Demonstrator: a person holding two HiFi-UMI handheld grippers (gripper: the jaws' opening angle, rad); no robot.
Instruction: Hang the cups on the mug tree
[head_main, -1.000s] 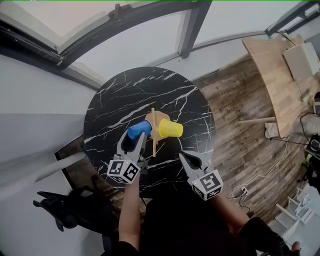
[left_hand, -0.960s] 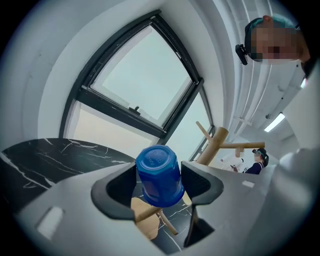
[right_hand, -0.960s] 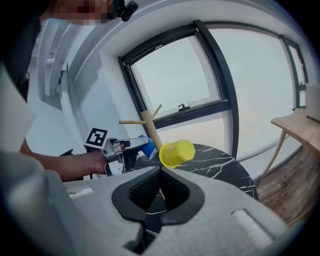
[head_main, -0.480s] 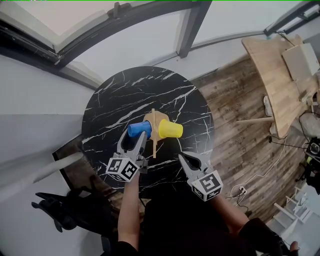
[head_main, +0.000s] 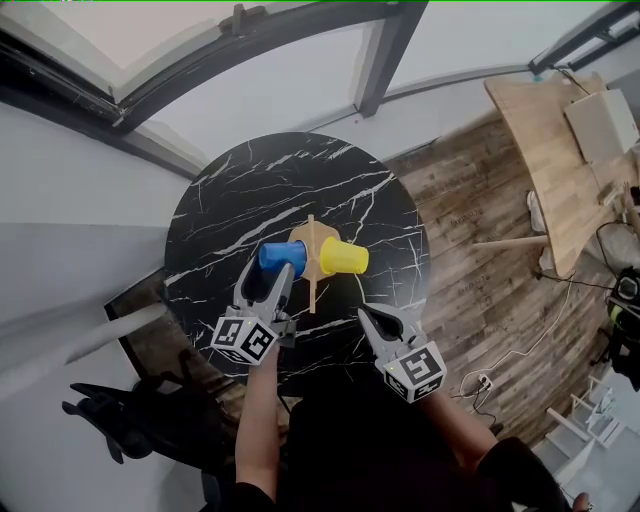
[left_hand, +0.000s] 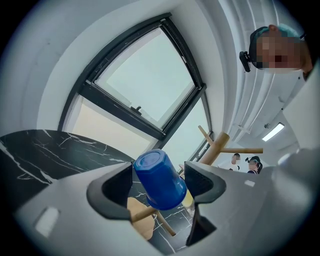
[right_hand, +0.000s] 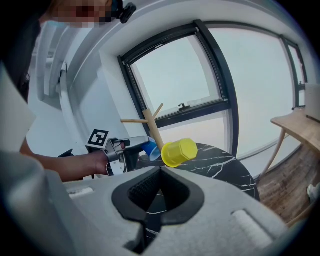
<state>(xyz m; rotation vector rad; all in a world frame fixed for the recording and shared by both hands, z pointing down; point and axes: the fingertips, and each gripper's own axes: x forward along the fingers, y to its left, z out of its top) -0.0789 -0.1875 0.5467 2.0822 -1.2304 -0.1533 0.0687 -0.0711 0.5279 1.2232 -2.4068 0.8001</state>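
Tabletop: blue cup, yellow cup, one tree.

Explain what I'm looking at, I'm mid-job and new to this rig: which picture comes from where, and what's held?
No robot arm here: a person holds a hand-held gripper in each hand. The head view looks steeply down from a camera on the person's head; the two gripper views ride on the grippers and look along their jaws. On the round black marble table stands a wooden mug tree. A yellow plastic cup hangs on one peg. The left hand-held gripper has its jaws closed on a blue plastic cup, set over another peg. The right hand-held gripper sits short of the tree, jaws together, holding nothing.
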